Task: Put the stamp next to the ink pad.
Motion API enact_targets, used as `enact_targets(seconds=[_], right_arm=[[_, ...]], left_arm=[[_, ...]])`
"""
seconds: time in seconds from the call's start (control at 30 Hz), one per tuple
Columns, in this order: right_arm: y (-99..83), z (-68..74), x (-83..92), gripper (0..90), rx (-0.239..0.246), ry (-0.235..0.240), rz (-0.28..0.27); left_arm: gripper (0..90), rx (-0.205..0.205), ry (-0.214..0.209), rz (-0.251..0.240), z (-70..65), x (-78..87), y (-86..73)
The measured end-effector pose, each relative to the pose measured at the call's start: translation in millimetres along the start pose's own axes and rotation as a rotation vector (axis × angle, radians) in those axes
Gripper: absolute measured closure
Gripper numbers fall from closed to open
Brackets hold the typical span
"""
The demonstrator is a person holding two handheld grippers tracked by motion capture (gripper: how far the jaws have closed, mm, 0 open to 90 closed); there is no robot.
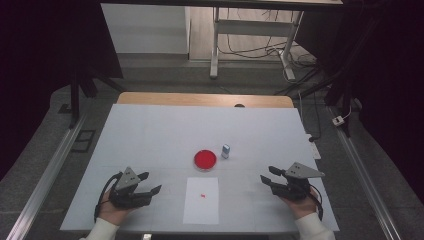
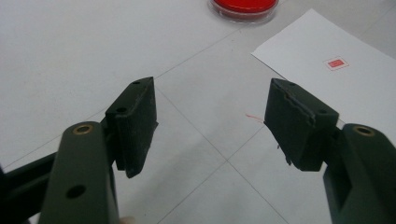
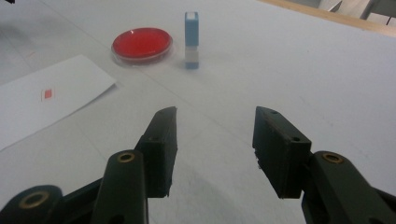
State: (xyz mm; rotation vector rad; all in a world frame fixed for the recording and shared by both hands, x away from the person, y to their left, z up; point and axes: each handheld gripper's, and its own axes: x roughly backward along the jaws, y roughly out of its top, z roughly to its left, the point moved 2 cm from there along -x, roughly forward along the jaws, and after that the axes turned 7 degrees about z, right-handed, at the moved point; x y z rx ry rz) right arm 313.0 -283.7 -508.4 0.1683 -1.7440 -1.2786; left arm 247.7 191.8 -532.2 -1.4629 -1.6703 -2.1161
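A round red ink pad (image 1: pixel 205 159) (image 2: pixel 243 8) (image 3: pixel 142 44) sits mid-table, with a small blue-and-white stamp (image 1: pixel 226 151) (image 3: pixel 191 40) standing upright just to its right. A white sheet of paper (image 1: pixel 201 200) (image 2: pixel 336 84) (image 3: pixel 42 102) lies nearer the front edge and bears a small red mark (image 1: pixel 203 195) (image 2: pixel 335 63) (image 3: pixel 47 94). My left gripper (image 1: pixel 151 183) (image 2: pixel 210 121) rests low at the front left, open and empty. My right gripper (image 1: pixel 268 173) (image 3: pixel 215 140) rests at the front right, open and empty, pointing toward the stamp.
The white tabletop (image 1: pixel 150 135) has a wooden strip (image 1: pixel 205 99) along its far edge. Behind it stand a metal table frame (image 1: pixel 250 40) and cables on the floor. Metal rails (image 1: pixel 50 170) run down both sides.
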Motion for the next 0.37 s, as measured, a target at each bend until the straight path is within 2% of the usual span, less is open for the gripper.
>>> enact_targets(seconds=[0.37], right_arm=[[-2.7,1.8,-4.1,49.2,0.020,0.005,0.017]], left_arm=[[34.3,-0.002,0.003,0.000,-0.3,-0.1,-0.6]])
